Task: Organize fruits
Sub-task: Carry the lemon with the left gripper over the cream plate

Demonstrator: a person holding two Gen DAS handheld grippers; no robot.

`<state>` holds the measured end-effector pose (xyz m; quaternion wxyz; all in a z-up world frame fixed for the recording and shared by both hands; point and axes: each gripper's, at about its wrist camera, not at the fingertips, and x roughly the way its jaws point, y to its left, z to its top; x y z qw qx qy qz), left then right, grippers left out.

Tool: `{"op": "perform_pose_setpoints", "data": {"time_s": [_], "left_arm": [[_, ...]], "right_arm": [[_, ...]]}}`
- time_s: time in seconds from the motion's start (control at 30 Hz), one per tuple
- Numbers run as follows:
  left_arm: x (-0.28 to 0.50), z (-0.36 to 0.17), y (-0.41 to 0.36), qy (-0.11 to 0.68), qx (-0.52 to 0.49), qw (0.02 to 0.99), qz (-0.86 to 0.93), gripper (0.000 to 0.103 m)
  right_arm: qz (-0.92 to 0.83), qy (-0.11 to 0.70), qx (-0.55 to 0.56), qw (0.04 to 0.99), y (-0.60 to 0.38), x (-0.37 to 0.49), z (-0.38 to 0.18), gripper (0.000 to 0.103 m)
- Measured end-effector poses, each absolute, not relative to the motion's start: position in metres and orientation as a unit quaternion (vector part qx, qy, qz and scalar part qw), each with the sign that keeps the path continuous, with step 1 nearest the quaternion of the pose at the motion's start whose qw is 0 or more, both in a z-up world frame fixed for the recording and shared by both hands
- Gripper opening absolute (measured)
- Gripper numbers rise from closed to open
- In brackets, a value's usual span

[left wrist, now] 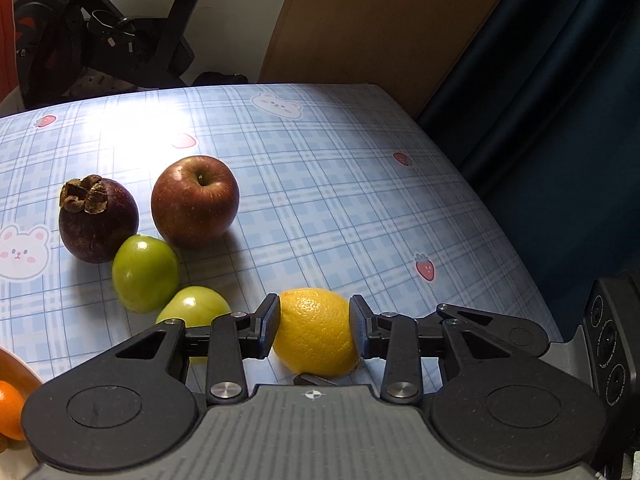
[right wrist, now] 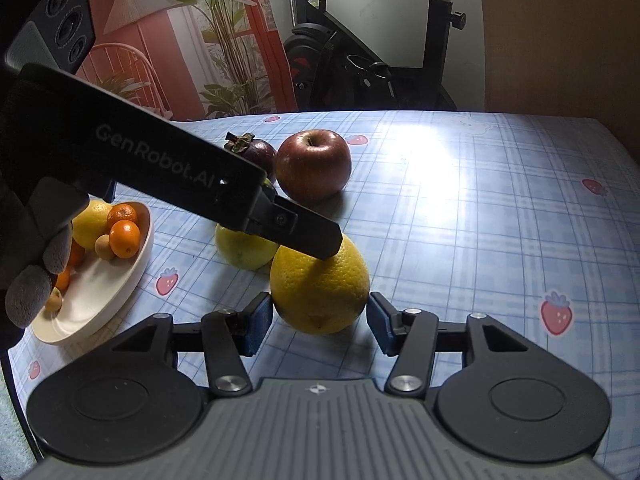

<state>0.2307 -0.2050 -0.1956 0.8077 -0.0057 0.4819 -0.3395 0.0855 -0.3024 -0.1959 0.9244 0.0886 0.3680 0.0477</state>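
Note:
A yellow lemon sits on the checked tablecloth, and my left gripper is shut on it, pads touching both sides. In the right wrist view the same lemon lies between the pads of my right gripper, which is open with gaps on both sides; the left gripper's finger rests on the lemon from the upper left. A red apple, a purple mangosteen and two green fruits lie to the lemon's left. A white bowl holds small oranges, a lemon and other fruit.
The table's right edge drops off to a dark blue curtain. An exercise bike stands beyond the far edge. The bowl's rim shows at the left wrist view's lower left.

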Motion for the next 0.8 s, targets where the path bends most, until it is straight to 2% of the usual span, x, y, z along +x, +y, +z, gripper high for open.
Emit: {"op": "perform_pose_setpoints", "data": {"time_s": [0.27, 0.8], "left_arm": [[0.205, -0.186, -0.175, 0.477, -0.021, 0.814, -0.331, 0.039], [0.186, -0.158, -0.048, 0.457, -0.063, 0.849, -0.257, 0.039]], "right_arm": [[0.064, 0.368, 0.077, 0.925, -0.276, 0.071, -0.185, 0.055], [0.152, 0.351, 0.029, 0.923, -0.173, 0.104, -0.17, 0.055]]}}
